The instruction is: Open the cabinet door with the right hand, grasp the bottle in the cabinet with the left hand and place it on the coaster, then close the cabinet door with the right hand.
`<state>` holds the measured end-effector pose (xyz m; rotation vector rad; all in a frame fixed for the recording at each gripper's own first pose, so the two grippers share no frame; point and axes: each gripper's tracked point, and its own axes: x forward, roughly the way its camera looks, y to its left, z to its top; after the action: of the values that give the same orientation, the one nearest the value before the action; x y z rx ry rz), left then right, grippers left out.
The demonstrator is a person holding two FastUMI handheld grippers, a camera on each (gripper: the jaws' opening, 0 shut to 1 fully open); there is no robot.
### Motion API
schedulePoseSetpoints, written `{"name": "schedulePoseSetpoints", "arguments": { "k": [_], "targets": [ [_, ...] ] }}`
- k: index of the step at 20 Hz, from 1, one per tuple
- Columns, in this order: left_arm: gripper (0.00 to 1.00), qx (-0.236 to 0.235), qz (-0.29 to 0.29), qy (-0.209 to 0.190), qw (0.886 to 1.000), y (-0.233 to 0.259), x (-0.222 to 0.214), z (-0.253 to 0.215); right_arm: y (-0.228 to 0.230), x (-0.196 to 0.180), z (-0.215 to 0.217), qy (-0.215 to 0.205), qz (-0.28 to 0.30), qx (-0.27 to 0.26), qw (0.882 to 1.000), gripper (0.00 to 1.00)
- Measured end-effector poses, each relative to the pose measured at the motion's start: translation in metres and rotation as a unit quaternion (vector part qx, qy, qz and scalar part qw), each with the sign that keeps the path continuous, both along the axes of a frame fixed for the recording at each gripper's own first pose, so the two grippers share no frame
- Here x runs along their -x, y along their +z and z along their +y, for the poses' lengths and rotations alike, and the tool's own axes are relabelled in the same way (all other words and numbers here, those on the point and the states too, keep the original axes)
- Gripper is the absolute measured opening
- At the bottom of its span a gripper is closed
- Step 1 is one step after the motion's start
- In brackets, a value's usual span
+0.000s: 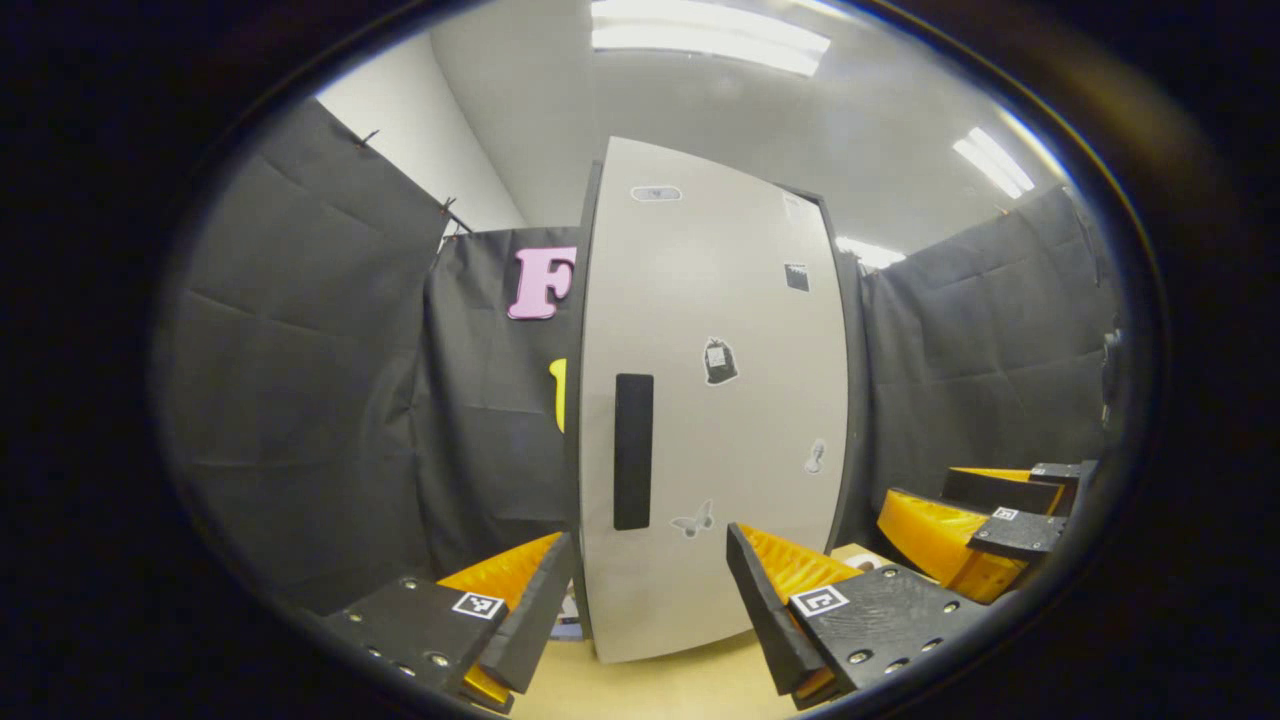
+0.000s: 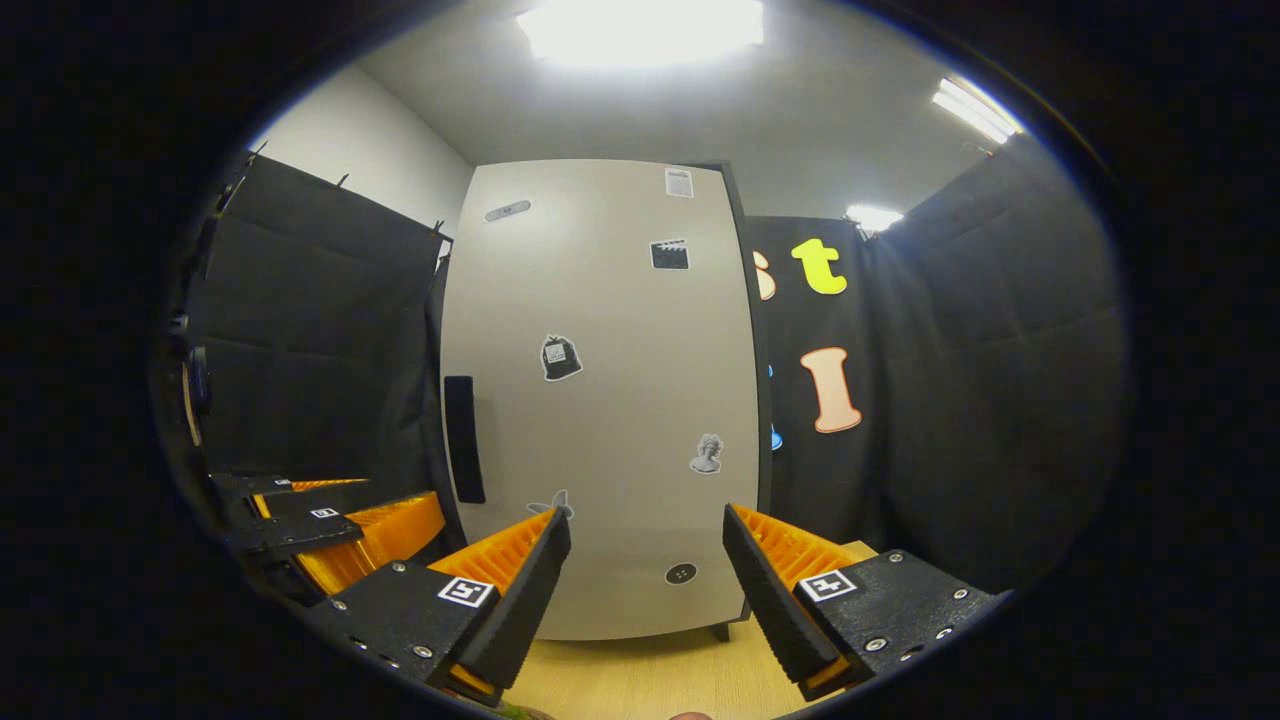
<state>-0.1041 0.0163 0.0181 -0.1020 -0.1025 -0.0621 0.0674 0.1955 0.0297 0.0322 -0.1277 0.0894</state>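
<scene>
Cabinet door [image 2: 600, 400] shut — contents hidden, left gripper [image 1: 650, 600] fingers spread, right gripper [image 2: 645, 590] fingers spread, both empty.

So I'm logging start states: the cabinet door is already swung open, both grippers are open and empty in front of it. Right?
Not quite. The cabinet door is shut, its dark handle untouched, as the right gripper view shows. The rest holds: the left gripper and right gripper are open and empty before it.
</scene>
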Motion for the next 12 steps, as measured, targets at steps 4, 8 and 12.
{"name": "schedulePoseSetpoints", "arguments": {
  "k": [4,8,12],
  "targets": [
    [0.88,-0.004,0.0,-0.003,1.0,-0.001,0.002,0.002,-0.009,0.0,0.001,-0.002,0.021,-0.005,1.0,0.95],
    [0.87,-0.003,0.006,-0.005,1.0,-0.003,0.001,0.003,-0.004,0.001,0.002,-0.003,0.018,-0.003,1.0,0.95],
    [0.87,-0.007,-0.003,0.002,1.0,0.001,0.003,0.007,0.001,-0.003,0.001,-0.003,0.005,0.009,1.0,0.95]
  ]
}}
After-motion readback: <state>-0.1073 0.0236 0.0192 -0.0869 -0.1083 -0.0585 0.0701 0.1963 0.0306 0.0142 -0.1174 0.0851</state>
